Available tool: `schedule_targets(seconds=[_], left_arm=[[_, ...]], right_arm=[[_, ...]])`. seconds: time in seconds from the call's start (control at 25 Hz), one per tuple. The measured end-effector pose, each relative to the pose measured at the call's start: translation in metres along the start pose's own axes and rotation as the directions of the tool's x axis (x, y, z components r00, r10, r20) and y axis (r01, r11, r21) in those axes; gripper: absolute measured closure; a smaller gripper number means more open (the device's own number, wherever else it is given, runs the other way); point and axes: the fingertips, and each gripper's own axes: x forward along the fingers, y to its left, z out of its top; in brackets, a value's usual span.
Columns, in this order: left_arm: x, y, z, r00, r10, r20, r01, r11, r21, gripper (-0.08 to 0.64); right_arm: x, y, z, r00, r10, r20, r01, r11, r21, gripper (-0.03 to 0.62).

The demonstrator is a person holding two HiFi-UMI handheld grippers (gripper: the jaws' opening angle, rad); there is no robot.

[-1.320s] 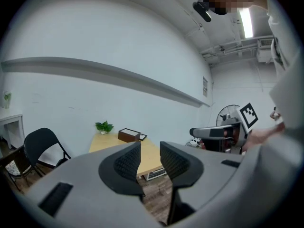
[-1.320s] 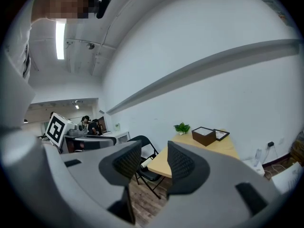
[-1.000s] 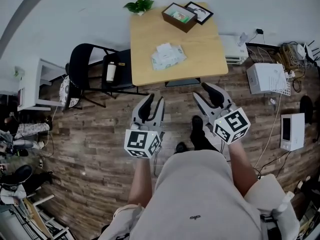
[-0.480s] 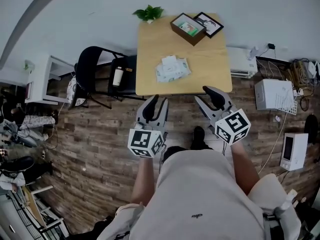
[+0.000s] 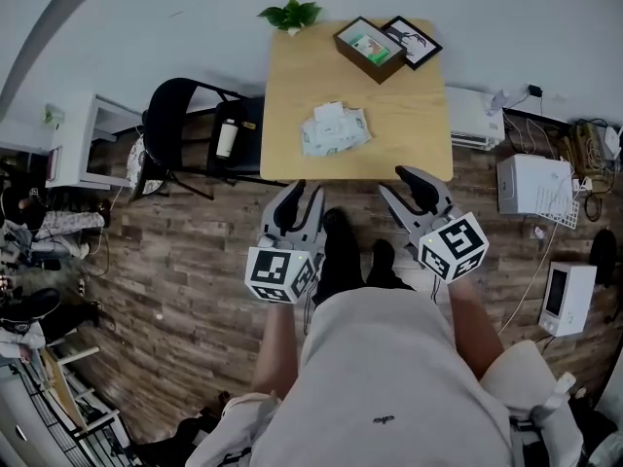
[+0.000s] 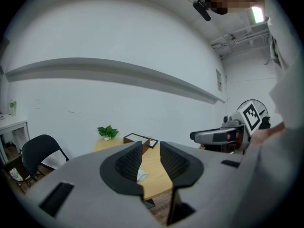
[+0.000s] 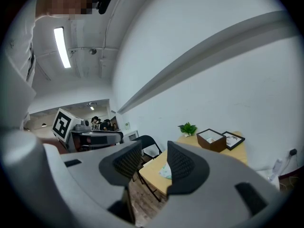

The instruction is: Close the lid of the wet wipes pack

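Note:
The wet wipes pack (image 5: 334,129) lies in the middle of the wooden table (image 5: 409,144), with a white flap at its far end. It is white and pale green. My left gripper (image 5: 297,195) hangs just short of the table's near edge, jaws open and empty. My right gripper (image 5: 414,181) is level with it to the right, also open and empty. In the left gripper view the pack (image 6: 141,175) shows through the gap of the left gripper (image 6: 151,158). In the right gripper view the pack (image 7: 165,171) sits between the jaws of the right gripper (image 7: 154,163).
A brown box (image 5: 370,49), a picture frame (image 5: 414,42) and a small plant (image 5: 290,14) stand at the table's far edge. A black chair (image 5: 185,134) with a bottle (image 5: 226,139) on it is left of the table. White appliances (image 5: 531,178) and cables lie on the floor to the right.
The person has stepped toward the table, one foot now forward. Both grippers have come up to the table's near edge, and their jaws stand as before.

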Motion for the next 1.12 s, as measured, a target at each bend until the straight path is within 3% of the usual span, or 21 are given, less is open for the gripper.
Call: schedule_targets(seconds=[0.56,1.12], left_arm=[[0.069,0.052,0.005,0.993,-0.111,-0.026,0.111,0.994,-0.002,0.456],[0.15,0.134,0.003,0.957,-0.272,-0.102,0.274,0.962,0.01,0.454]], right_arm=[[0.057,-0.027,0.014,0.997,-0.07,-0.029,0.07,0.998,-0.01,0.437],[0.156,-0.048,0.035,0.988,-0.142,-0.063,0.142,0.99,-0.003,0.437]])
